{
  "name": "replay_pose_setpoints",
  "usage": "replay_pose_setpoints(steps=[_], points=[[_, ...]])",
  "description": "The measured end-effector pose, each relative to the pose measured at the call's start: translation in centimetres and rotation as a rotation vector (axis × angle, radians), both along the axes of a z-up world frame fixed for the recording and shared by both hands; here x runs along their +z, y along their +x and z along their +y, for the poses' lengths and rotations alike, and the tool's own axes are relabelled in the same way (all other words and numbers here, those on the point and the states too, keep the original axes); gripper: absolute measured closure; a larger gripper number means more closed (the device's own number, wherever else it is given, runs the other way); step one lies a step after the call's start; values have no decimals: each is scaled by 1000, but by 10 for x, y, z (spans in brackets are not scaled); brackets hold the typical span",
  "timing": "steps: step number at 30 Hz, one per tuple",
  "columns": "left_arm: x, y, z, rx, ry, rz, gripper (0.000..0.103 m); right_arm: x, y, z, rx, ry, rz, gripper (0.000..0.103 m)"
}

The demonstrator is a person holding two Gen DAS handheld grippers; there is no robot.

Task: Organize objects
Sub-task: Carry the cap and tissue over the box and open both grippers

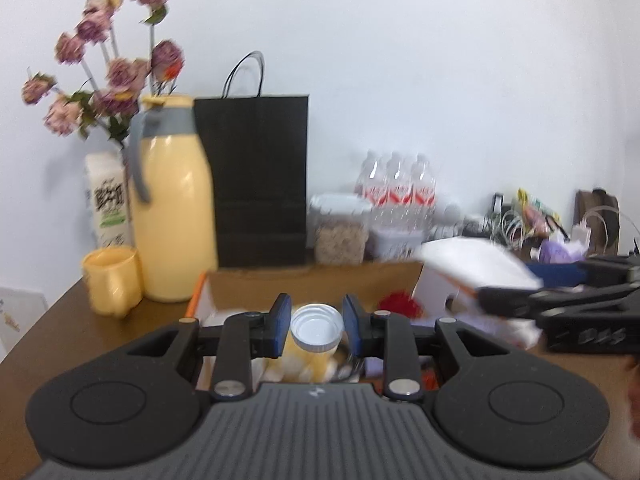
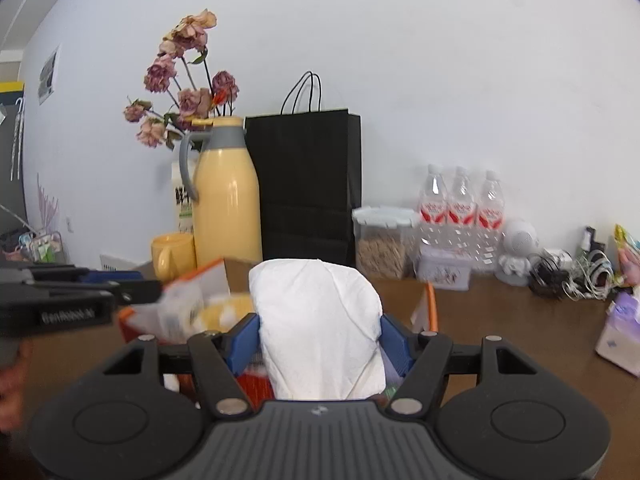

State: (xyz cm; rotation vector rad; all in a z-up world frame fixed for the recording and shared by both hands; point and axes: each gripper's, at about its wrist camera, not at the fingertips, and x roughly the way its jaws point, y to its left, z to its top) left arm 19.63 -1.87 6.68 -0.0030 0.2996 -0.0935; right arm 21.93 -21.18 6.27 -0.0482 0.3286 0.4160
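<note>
Above the open cardboard box [image 1: 312, 280], my left gripper [image 1: 317, 320] hangs with its blue pads [image 1: 282, 316] apart on either side of a small yellow bottle [image 1: 316, 354]. This bottle stands upright inside the box, capped by a white ribbed lid [image 1: 317, 327]; the pads flank the lid, and I cannot tell whether they touch it. My right gripper [image 2: 320, 332] is clamped on a white packet [image 2: 318, 320], soft and creased, rounded at its far end, held over the right part of the box; from the left wrist view the same packet [image 1: 476, 260] appears tilted above the box's right edge. Box flaps show orange trim [image 2: 432, 304], and something red [image 1: 396, 304] lies inside near the right wall, too blurred to identify. Behind the box, against the wall, stand a yellow thermos jug [image 2: 226, 196] with a grey handle, a yellow mug [image 2: 172, 256] left of the jug, a black paper bag [image 2: 308, 184], a lidded clear container [image 2: 382, 240] of grain, and three water bottles [image 2: 460, 208]. Dried pink flowers [image 2: 184, 84] rise behind the jug. All rest on a brown table [image 2: 500, 328].
</note>
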Motion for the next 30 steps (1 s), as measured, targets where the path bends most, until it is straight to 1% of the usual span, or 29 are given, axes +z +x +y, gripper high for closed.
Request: replay_pose_setpoints(steps=[3, 5, 7, 10, 14, 17, 18, 21, 22, 23, 24, 25, 26, 27, 28, 29, 30], points=[[5, 24, -13, 21, -12, -15, 74, 4, 28, 13, -17, 20, 8, 38], [4, 41, -21, 65, -5, -18, 74, -1, 49, 21, -37, 23, 30, 38], [-1, 59, -23, 115, -7, 0, 74, -12, 65, 25, -73, 24, 53, 39], [-14, 77, -21, 147, -25, 44, 74, -32, 79, 27, -92, 17, 91, 39], [-25, 81, -20, 149, -1, 65, 74, -49, 87, 26, -93, -3, 139, 39], [-28, 79, -19, 156, 8, 62, 74, -51, 86, 25, -96, -7, 146, 39], [-28, 77, -19, 157, 9, 59, 74, -51, 84, 25, -98, -9, 145, 38], [-26, 72, -18, 169, 14, 38, 73, -51, 82, 25, -108, -12, 149, 31], [-25, 70, -17, 174, 16, 28, 70, -51, 81, 24, -116, -12, 151, 31], [-23, 68, -16, 179, 16, 20, 62, -51, 80, 23, -119, -10, 151, 30], [-22, 67, -15, 188, 14, 9, 56, -51, 80, 22, -120, -6, 154, 27], [-20, 64, -14, 198, 14, -4, 42, -51, 80, 21, -122, 0, 154, 21], [-19, 62, -14, 210, 18, -21, 28, -50, 79, 19, -126, 5, 153, 18], [-17, 59, -13, 220, 22, -44, 21, -49, 78, 18, -128, 9, 150, 15], [-16, 56, -13, 226, 21, -64, 13, -49, 77, 17, -127, 14, 149, 14], [-15, 54, -12, 229, 19, -80, 8, -48, 77, 16, -127, 19, 148, 12], [-13, 53, -12, 231, 18, -90, 5, -48, 76, 16, -129, 21, 147, 4]])
